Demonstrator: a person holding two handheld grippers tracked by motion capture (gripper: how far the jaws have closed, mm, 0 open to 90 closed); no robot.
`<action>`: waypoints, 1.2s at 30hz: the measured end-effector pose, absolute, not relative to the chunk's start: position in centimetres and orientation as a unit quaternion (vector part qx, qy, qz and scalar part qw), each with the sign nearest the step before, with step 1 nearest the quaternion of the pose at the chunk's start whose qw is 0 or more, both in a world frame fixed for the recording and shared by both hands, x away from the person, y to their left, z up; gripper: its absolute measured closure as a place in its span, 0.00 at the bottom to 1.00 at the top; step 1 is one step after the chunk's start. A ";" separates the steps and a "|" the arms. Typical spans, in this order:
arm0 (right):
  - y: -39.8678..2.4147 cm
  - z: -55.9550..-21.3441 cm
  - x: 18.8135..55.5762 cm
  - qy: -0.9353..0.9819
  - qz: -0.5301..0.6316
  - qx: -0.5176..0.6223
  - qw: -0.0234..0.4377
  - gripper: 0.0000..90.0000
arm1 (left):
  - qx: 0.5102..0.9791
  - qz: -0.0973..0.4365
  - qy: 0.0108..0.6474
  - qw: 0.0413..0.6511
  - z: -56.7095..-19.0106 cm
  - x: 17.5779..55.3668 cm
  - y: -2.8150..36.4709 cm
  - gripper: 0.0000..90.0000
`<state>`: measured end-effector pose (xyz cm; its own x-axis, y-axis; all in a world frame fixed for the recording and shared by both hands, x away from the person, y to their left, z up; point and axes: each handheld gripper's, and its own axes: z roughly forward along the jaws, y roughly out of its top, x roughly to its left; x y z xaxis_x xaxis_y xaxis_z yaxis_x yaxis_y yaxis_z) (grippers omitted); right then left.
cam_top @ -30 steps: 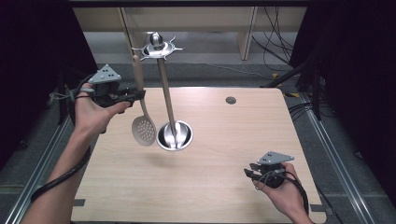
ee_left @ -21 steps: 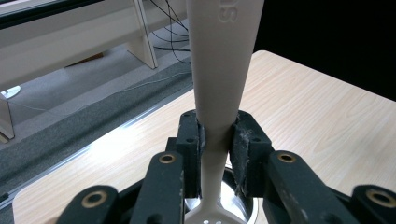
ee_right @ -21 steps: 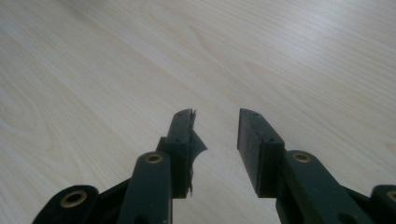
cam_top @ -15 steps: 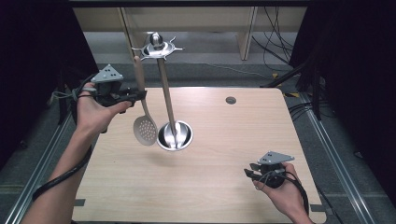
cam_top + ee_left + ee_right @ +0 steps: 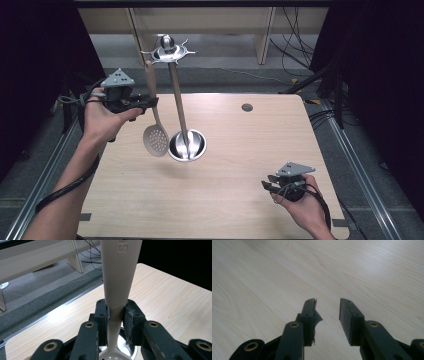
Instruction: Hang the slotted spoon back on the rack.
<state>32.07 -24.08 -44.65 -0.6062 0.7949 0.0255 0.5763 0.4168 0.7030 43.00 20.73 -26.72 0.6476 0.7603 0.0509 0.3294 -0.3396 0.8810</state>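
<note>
Left gripper (image 5: pixel 150 102) clamped on skimmer (image 5: pixel 155 139) handle, kept upright beside rack (image 5: pixel 176 95) for hanging on a hook; right gripper (image 5: pixel 327 310) open, idle over table (image 5: pixel 240 165).

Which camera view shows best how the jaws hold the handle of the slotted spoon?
The left gripper view: the left gripper clamps the pale handle of the slotted spoon close up, both pads pressing on it. The high view gives the whole spoon hanging beside the metal stand, but the grip is tiny there.
</note>
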 end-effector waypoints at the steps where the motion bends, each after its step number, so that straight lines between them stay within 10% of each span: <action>1: -24.1 -44.7 32.1 0.828 0.345 0.414 0.159 0.74 | 0.785 0.241 0.341 0.458 -26.7 43.2 20.7 0.82; 17: -24.2 -44.8 32.1 0.830 0.346 0.405 0.165 0.73 | 0.776 0.242 0.341 0.472 -27.2 43.3 20.4 0.81; 24: -24.1 -44.7 32.0 0.829 0.343 0.413 0.156 0.71 | 0.752 0.266 0.348 0.494 -28.4 42.1 21.5 0.54; 36: -24.0 -44.8 32.0 0.829 0.345 0.412 0.157 0.68 | 0.733 0.279 0.348 0.514 -32.3 38.7 24.4 0.37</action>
<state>32.00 -24.03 -44.84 -0.6115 0.7909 0.0234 0.5737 0.4228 0.7015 38.65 24.35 -32.31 0.6013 0.7974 0.0509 0.2238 -0.2292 0.9473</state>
